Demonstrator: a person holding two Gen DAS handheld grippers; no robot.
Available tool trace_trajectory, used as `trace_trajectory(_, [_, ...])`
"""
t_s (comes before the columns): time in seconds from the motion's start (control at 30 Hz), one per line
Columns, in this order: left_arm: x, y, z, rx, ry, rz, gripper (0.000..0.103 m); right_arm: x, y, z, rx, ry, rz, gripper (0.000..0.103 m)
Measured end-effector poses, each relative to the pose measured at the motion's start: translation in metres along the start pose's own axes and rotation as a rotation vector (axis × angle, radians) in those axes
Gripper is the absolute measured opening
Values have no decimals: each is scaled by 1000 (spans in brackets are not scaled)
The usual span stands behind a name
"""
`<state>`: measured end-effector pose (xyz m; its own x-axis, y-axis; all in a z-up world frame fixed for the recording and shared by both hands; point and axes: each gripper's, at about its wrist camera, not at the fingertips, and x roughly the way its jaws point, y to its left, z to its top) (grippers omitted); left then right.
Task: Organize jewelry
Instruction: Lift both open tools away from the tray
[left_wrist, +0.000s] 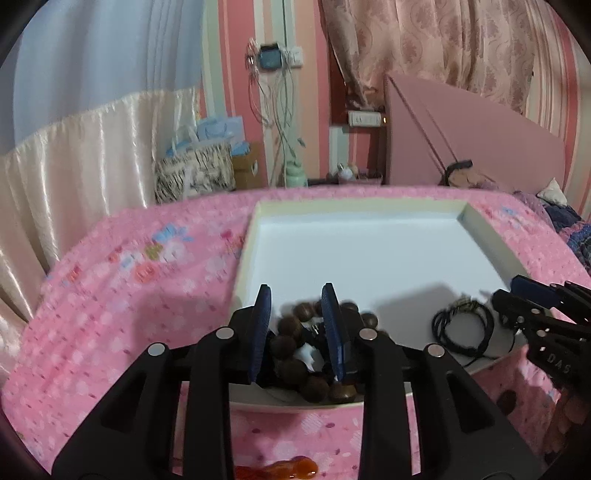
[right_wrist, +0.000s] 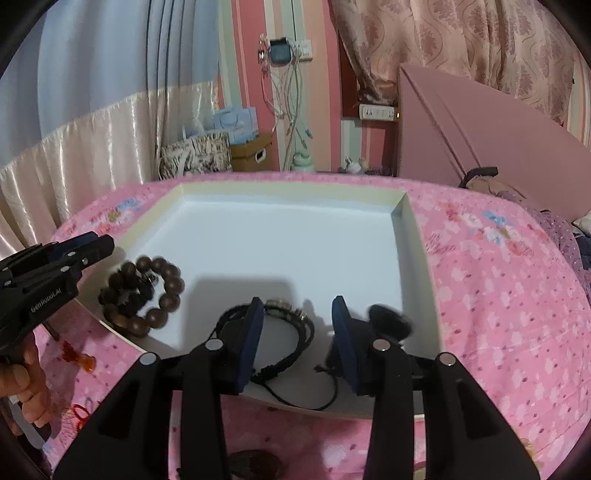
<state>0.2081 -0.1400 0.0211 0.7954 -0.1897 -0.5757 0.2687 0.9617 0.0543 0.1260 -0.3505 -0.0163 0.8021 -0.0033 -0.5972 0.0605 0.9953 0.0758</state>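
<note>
- Both my tongs hung over the near edge of the shallow white cardboard tray (right_wrist: 417, 258), which sat on a pink flower-print bedspread (right_wrist: 498, 295).
- Left tongs (left_wrist: 297, 328): spread apart, pinching nothing; the dark brown wooden-bead bracelet (right_wrist: 142, 295) lay in the tray's near-left corner, betw. and under the pads. Something small & black sat inside the bead ring; couldn't tell what.
- Right tongs (right_wrist: 298, 332): also spread, nothing in them; the black braided cord bracelets (right_wrist: 291, 332) lay in the tray right below, w/ a fuzzy black item (right_wrist: 388, 321) beside the right pad, too blurred to ID.
- Progress, my read: approx. halfway. Beads and cords were in the tray; most of its floor was bare.
- Left to do, prob.: an amber-orange translucent piece (right_wrist: 79, 360) and a red ring-like bit (right_wrist: 83, 413) lay on the bedspread outside the tray.
- Writing: "DAS" partly legible on right tongs' body, left view; the print on left tongs' body, right view, was too blurred to read.
</note>
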Motion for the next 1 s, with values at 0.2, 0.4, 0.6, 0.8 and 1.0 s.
trace_trajectory(0.2, [-45,35,14,-29,-38,28,41,-42,-27,18,68,-74,-20,40])
trace_trajectory(0.4, [-78,86,-9,-28,-45,104,56,-89,-50,-4,29,-92,-64,47])
trace_trajectory(0.6, [-77,86,-52,-27,27,62,56,-110,-75,-42,62,-52,-84,47])
trace_trajectory(0.8, [-59,47,-74,40,78,-21,56,-109,-55,-57,49,-24,-38,47])
trace_trajectory(1.0, [-38,24,-87,103,134,-25,56,-96,-19,-69,8,19,30,47])
